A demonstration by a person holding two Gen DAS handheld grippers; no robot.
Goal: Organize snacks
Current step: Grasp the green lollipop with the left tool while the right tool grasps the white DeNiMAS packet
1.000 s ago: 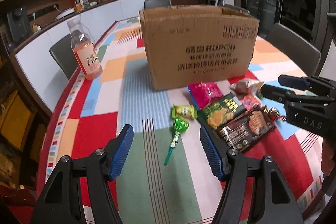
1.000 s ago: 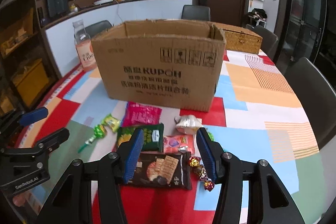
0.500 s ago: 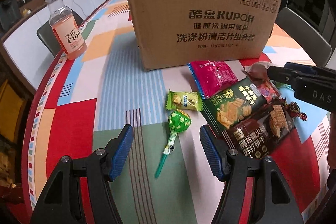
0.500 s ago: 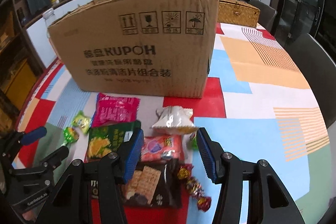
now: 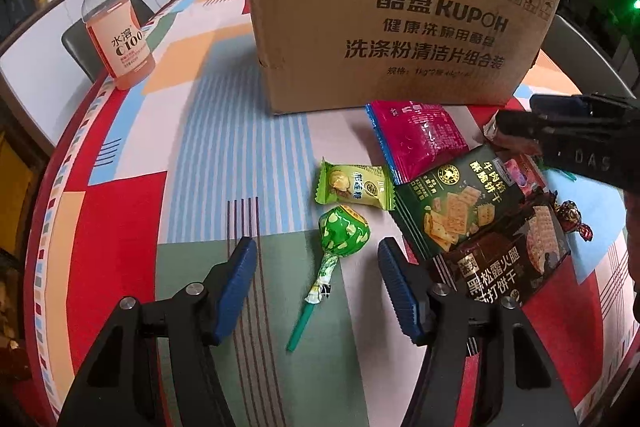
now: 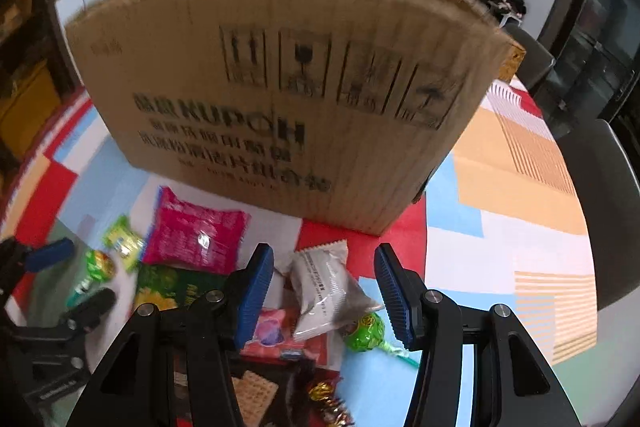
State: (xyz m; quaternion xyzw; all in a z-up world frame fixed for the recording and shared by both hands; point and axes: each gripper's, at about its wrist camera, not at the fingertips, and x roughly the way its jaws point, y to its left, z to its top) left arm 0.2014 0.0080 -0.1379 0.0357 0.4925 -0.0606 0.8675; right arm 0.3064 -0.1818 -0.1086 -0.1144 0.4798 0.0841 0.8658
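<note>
A brown cardboard box [image 5: 384, 11] stands on the patchwork table, with snacks in front of it. My left gripper [image 5: 314, 281] is open, its jaws either side of a green lollipop [image 5: 340, 239]. Beyond lie a small green candy pack [image 5: 354, 187], a pink packet [image 5: 416, 139], a green cracker pack [image 5: 456, 207] and a dark cracker pack [image 5: 508, 259]. My right gripper [image 6: 324, 287] is open, its jaws around a white snack packet [image 6: 324, 287] without touching it. The box also fills the right wrist view [image 6: 280, 87].
An orange drink bottle [image 5: 114, 23] stands near the table's left edge. A second green lollipop [image 6: 366, 331], a pink wrapper [image 6: 276, 331] and foil candies [image 6: 324, 395] lie under my right gripper. Chairs surround the table.
Both grippers have moved forward and down toward the snacks. The left now straddles the green lollipop, the right the white packet. Both stay open.
</note>
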